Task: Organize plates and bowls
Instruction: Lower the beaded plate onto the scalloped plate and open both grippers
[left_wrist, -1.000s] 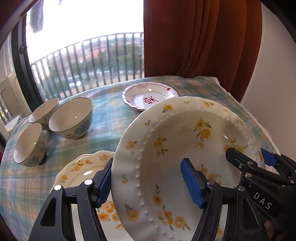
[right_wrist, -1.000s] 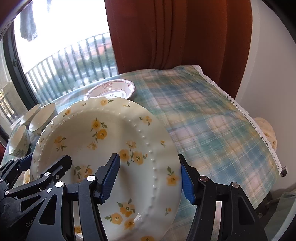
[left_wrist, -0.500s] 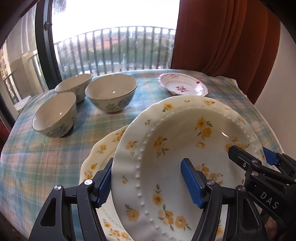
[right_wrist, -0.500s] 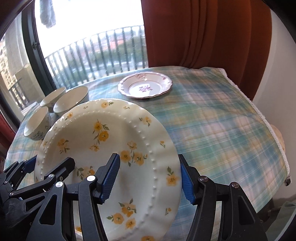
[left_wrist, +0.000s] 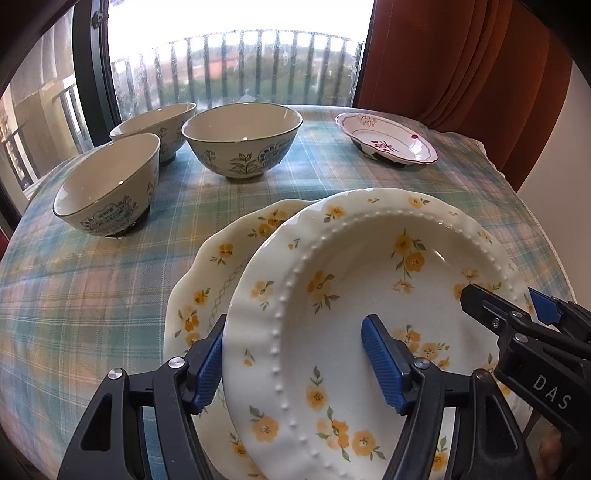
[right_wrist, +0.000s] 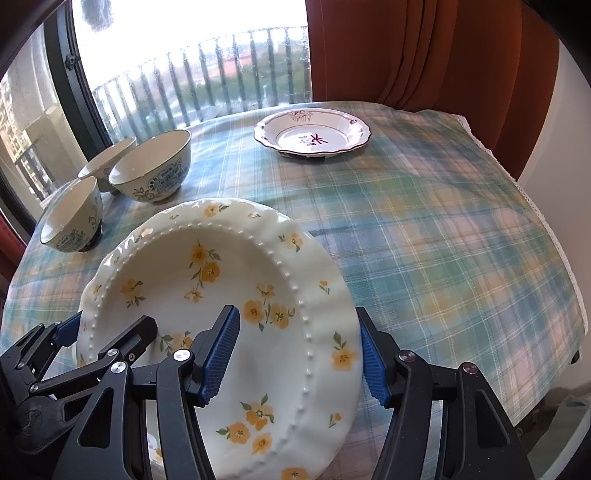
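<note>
A cream plate with yellow flowers (left_wrist: 369, 280) (right_wrist: 207, 280) is held tilted above the table between both grippers. My left gripper (left_wrist: 295, 365) is shut on its left rim, one blue pad under the edge and one inside the well. On the opposite rim my right gripper (right_wrist: 297, 360) is shut the same way. Each gripper shows in the other's view: the right gripper (left_wrist: 517, 321) and the left gripper (right_wrist: 55, 350). A second flowered plate (left_wrist: 207, 295) lies flat on the cloth just under the held one, mostly covered by it.
Three cream bowls with blue prints (left_wrist: 110, 184) (left_wrist: 240, 140) (left_wrist: 155, 122) stand at the far left near the window. A small red-rimmed dish (left_wrist: 388, 142) (right_wrist: 314, 133) sits at the back right. The plaid tablecloth (right_wrist: 443, 258) drops off at the right edge, by an orange curtain (right_wrist: 424, 55).
Both grippers carried the flowered plate leftward and lower, so it now overlaps the plate lying on the table. The bowls appear closer and more central. The grips did not change.
</note>
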